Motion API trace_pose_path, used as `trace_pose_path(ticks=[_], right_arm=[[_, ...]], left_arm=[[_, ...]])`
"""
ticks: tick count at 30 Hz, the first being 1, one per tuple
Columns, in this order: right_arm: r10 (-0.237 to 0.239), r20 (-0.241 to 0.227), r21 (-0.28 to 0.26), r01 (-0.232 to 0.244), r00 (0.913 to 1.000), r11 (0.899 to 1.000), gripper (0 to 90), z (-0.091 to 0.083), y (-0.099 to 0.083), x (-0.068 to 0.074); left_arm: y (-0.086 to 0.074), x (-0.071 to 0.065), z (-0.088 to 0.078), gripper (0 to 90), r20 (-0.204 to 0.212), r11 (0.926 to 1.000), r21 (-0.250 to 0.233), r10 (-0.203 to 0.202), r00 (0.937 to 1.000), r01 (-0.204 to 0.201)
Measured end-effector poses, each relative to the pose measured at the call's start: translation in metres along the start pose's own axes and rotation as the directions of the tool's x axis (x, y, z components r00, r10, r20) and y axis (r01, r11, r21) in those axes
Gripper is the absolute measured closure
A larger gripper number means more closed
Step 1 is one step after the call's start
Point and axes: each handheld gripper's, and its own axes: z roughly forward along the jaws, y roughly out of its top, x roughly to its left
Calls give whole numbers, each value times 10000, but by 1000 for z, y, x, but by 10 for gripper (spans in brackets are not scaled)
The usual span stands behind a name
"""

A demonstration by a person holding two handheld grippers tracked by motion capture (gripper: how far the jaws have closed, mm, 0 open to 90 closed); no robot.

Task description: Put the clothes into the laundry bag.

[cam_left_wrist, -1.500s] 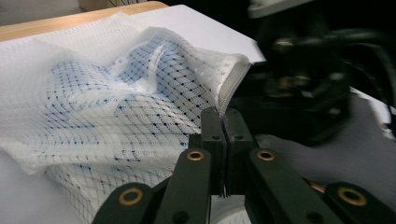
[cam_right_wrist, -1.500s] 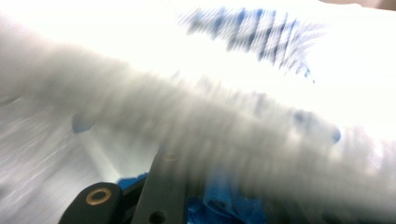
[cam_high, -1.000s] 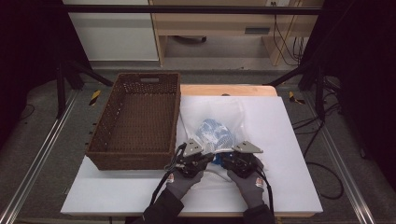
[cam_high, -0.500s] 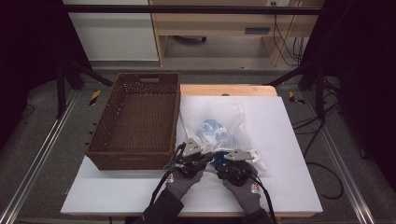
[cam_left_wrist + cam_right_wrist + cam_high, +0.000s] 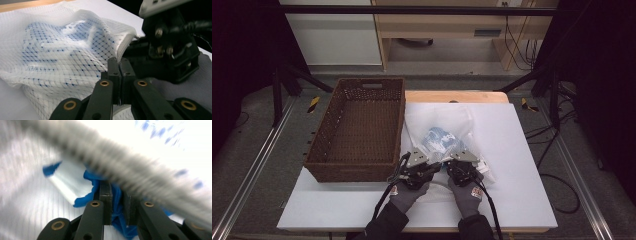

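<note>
**Two hand-held grippers clamped on a white mesh bag beside a wicker basket**

In the high view, a white table (image 5: 522, 165) occupies the middle of the frame. A dark brown wicker basket (image 5: 357, 130) stands on its left half, long side running away from the camera. Just right of the basket lies a white mesh bag (image 5: 439, 135) with something blue and white showing through the netting. Two gloved hands come in from the bottom edge and meet at the bag's near edge, close together.

The left gripper (image 5: 428, 165) sits at lower centre, just beside the basket's near right corner. In the left gripper view its jaws are pressed together on a fold of the bag's (image 5: 62, 57) netting, with the other gripper's black body close by in the right half of the frame.

The right gripper (image 5: 453, 167) sits just to the right of it. In the right gripper view, which is blurred, its jaws have just been closing and now pinch a bright blue item (image 5: 116, 202) between them, under a grey ribbed band that crosses the frame diagonally.
</note>
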Motion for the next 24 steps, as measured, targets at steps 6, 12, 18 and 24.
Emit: trace_pose_path(ticks=[6, 12, 18, 24], right_arm=[[125, 787, 48, -129, 9968, 9999, 773, 19, 5, -10], [9, 289, 136, -13, 9996, 9999, 621, 2, 4, -13], [-197, -917, -239, 176, 9956, 9996, 564, -53, -12, -22], [75, -765, -852, -141, 9970, 9963, 556, -94, -15, -51]], left_arm=[[-5, -3, 4, 889, 73, 9994, 279, 180, 9998, -182], [-10, -2, 8, 888, 84, 9993, 363, 109, 9999, -112], [-11, -2, 8, 887, 37, 9986, 489, 183, 9998, -185], [-14, -3, 20, 863, -44, 9948, 968, 331, 9994, -325]])
